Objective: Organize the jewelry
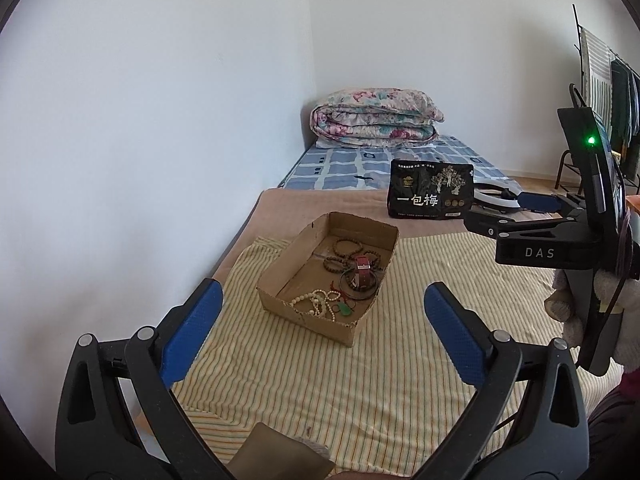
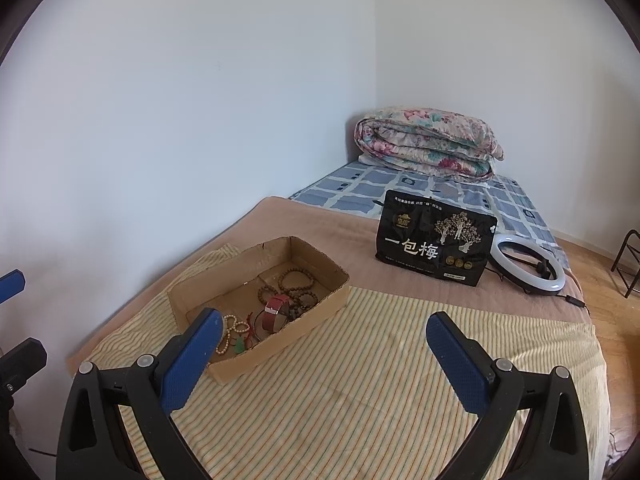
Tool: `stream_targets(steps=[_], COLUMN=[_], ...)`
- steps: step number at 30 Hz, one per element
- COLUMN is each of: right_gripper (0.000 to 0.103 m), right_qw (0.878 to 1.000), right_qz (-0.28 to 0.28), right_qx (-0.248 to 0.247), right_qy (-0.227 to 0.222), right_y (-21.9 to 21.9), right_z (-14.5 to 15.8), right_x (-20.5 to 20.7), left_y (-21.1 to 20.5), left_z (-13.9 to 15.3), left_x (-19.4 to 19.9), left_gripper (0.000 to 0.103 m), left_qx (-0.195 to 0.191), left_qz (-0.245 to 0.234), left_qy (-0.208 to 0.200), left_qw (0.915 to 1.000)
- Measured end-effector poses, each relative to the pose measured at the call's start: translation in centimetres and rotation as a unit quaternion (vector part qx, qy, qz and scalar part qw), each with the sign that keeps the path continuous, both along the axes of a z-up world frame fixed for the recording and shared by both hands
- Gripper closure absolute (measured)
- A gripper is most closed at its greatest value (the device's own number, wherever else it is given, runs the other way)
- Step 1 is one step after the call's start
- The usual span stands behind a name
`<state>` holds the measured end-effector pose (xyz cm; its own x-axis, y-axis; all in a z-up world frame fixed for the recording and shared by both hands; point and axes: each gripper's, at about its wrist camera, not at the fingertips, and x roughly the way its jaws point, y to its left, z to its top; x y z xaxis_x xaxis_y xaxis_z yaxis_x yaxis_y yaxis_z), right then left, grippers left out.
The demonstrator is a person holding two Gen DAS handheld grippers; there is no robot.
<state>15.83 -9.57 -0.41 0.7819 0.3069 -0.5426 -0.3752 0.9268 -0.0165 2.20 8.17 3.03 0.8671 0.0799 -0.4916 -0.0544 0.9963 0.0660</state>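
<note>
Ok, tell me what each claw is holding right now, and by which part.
Nothing. The left claw and right claw are both open and empty; the jewelry lies in the cardboard box.

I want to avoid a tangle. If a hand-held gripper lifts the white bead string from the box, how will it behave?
The white bead string lies in loose loops, so it will probably hang limp. It touches the green pendant and red cord, so it may drag them. Round beads could slip between pads.
</note>
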Motion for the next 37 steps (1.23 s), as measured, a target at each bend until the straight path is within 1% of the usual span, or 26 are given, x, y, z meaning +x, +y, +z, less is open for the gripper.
stream_targets(steps=[24,32,37], right_gripper=[0.0,0.0,0.0], right_qw=[1.0,1.0,1.0], right_qz=[-0.003,-0.002,-0.003], right_qx=[0.002,0.002,0.002], right_qy=[0.001,0.001,0.001], right_y=[-0.6,-0.49,-0.48], right_z=[0.13,0.11,0.13], right_x=[-0.16,-0.16,-0.16], left_y=[-0.37,-0.16,-0.25], left_z=[0.68,0.3,0.08], left_x=[-0.11,-0.02,-0.11], left_gripper=[0.001,0.001,0.001], left_qx=[-0.001,0.0,0.007], left_qz=[0.002,0.007,0.009], left_qy=[-0.001,-0.002,-0.008], left_qw=[1.0,1.0,0.9999])
